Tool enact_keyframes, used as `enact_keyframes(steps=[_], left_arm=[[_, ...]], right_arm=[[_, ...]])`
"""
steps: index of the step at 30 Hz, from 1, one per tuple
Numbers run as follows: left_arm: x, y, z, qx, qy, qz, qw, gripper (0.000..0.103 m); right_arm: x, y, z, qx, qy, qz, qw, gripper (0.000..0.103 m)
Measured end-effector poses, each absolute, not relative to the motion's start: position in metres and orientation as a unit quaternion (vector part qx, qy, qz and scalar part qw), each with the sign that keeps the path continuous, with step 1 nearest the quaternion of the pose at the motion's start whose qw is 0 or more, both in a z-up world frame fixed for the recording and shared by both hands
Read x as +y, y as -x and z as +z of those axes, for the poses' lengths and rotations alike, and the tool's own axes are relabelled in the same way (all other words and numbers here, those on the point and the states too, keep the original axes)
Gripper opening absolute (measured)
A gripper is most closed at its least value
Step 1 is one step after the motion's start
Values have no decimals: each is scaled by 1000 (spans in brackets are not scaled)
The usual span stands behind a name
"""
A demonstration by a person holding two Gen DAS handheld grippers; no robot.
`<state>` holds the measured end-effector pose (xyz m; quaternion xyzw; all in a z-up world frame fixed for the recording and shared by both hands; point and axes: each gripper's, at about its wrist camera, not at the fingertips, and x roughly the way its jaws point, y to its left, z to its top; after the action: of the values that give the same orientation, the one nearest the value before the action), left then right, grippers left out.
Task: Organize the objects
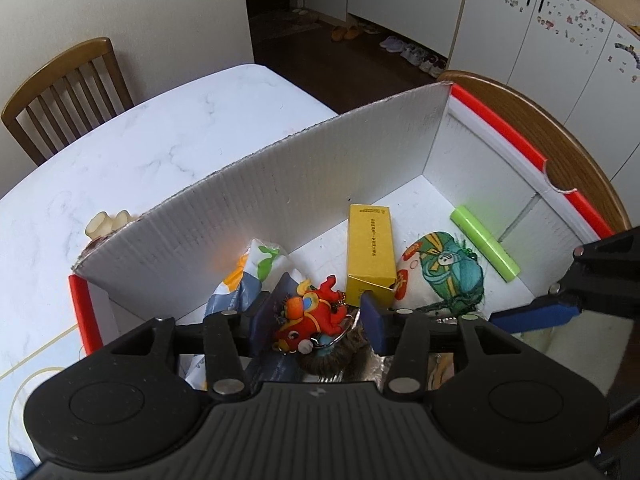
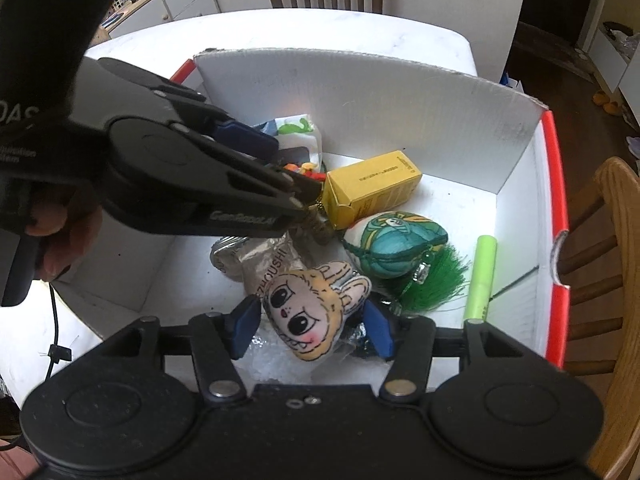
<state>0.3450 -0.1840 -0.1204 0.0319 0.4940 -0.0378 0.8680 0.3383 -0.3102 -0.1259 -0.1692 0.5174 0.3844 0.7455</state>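
Observation:
A white cardboard box (image 1: 280, 184) with red edges holds the objects. My left gripper (image 1: 316, 318) is inside it, its jaws around a red-orange plush keychain (image 1: 308, 316) with a brown fuzzy ball below; it also shows in the right wrist view (image 2: 280, 176). My right gripper (image 2: 312, 328) has its jaws around a blond cartoon-face plush (image 2: 312, 308); whether the pads touch it is unclear. A yellow carton (image 1: 368, 256), a white pouch with a green beetle print (image 1: 444, 272) and a green tube (image 1: 484, 242) lie on the box floor.
A patterned plastic packet (image 1: 248, 276) leans at the box's left wall. A silver foil packet (image 2: 264, 256) lies under the toys. A cream object (image 1: 106, 224) sits on the marble table (image 1: 140, 152) outside the box. Wooden chairs (image 1: 68, 92) stand around.

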Motion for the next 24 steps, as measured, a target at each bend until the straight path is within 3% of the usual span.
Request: enact_keyframes(steps=[2, 6, 16, 24], left_arm=[[-183, -341, -117, 490, -28, -36, 871, 48], [-180, -331, -106, 474, -14, -35, 880, 62], [-173, -297, -77, 438, -4, -44, 898, 62], [-170, -264, -47, 390, 1, -52, 919, 63]], right_arm=[[-312, -336, -122, 512, 169, 383, 750, 57], [-319, -334, -114, 502, 159, 379, 761, 59], [-337, -320, -85, 470, 120, 372, 792, 64], [-351, -301, -59, 427, 75, 361, 826, 74]])
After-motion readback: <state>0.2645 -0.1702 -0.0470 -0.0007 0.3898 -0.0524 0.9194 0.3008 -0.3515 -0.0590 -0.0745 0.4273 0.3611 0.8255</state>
